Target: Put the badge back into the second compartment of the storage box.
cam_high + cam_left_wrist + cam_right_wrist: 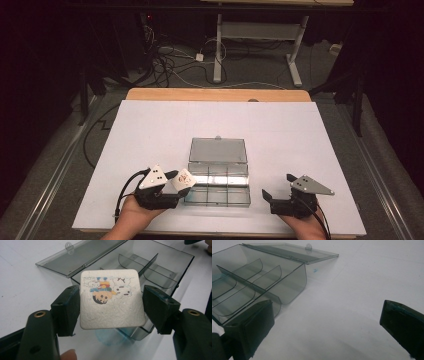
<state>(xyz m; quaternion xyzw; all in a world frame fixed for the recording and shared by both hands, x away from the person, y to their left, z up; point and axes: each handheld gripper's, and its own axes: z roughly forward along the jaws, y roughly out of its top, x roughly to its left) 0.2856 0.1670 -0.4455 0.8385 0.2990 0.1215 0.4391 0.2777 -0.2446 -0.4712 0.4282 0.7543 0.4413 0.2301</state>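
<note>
One square white coaster with rounded corners and a cartoon print (112, 298) sits clamped by its two side edges between the fingers (66, 310) of my left gripper (181, 181), held flat and lifted off the white tabletop (150, 130). From the left gripper view it hovers just short of the smoky clear plastic compartment box (162, 267), whose near corner shows directly behind and below the coaster; the box lies ahead of the fingers, toward the middle of the tabletop. From the high view the coaster is at the box's left edge, beside the nearer row of compartments. The box's hinged lid (218, 150) lies folded back flat on the far side, so the cells are open from above. My left gripper is clearly the nearer one. My right gripper (277, 187) rests on the tabletop well to the right of the box, its fingers spread wide with nothing between them. I judge the coming move a short carry rightward over the wall.
</note>
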